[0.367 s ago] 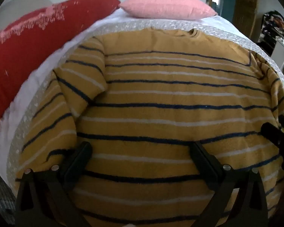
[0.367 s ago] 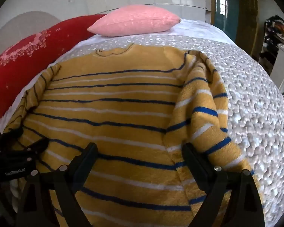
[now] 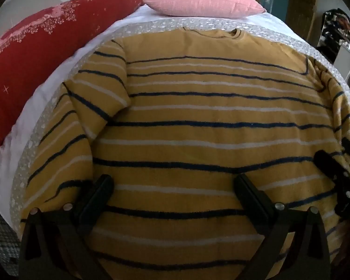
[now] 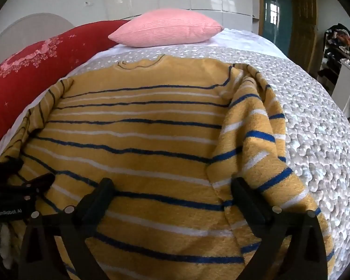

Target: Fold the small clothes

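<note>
Left gripper (image 3: 172,196) has its jaws spread wide, nothing between them, hanging over the lower body of the sweater (image 3: 198,140). Right gripper (image 4: 172,196) is the same: jaws apart, empty, over the lower right part of the sweater body near the right sleeve (image 4: 252,140).

Sweater is mustard with navy and white stripes, lying flat on the bed (image 4: 315,128), collar toward the head of the bed, hem toward the foot. Both sleeves are already folded in along the sides; left sleeve (image 3: 65,140) lies at the bed's left edge.

Handling, as a judgement: thick fuzzy knit, soft and limp, light, not slippery, not fragile. It will sag and stretch if lifted from one point, so pinch both layers at the hem corners, one gripper per corner, and carry the hem up toward the collar. Hem itself is hidden below the gripper bodies, so its exact line probably sits just under the fingers, can't confirm.

Textured bedspread may drag on the knit, so lift rather than slide.

No containers on the bed. Pink pillow (image 4: 165,29) and red pillow (image 3: 46,51) sit at the head end, apart from the sweater.
</note>
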`<move>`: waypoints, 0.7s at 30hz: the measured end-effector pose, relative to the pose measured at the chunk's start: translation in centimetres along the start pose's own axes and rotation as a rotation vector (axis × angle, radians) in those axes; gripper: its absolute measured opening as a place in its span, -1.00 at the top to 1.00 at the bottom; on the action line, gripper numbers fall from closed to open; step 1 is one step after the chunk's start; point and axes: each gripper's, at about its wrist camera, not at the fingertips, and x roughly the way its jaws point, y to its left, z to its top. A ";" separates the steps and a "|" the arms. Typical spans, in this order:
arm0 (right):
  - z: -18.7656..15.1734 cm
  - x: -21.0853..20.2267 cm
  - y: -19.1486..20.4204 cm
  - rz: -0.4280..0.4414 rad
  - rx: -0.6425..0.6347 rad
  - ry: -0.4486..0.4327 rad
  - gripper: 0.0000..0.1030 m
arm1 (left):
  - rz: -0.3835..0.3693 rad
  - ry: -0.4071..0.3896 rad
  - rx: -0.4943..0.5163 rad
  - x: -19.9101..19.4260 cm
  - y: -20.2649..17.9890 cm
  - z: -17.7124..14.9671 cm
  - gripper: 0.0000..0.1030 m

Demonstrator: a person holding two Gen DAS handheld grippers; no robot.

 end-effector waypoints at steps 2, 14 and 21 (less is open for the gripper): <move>-0.1 -0.1 0.0 0.006 0.000 -0.011 -0.99 | -0.035 -0.017 -0.016 -0.8 0.6 0.1 -0.80; -0.1 -0.3 0.3 0.001 -0.012 -0.021 -0.99 | 0.344 -0.082 -0.112 -2.5 9.3 -1.2 -0.67; -0.3 -0.1 0.7 -0.025 -0.027 -0.023 -0.99 | 0.476 -0.136 -0.275 -5.6 16.4 -2.5 -0.67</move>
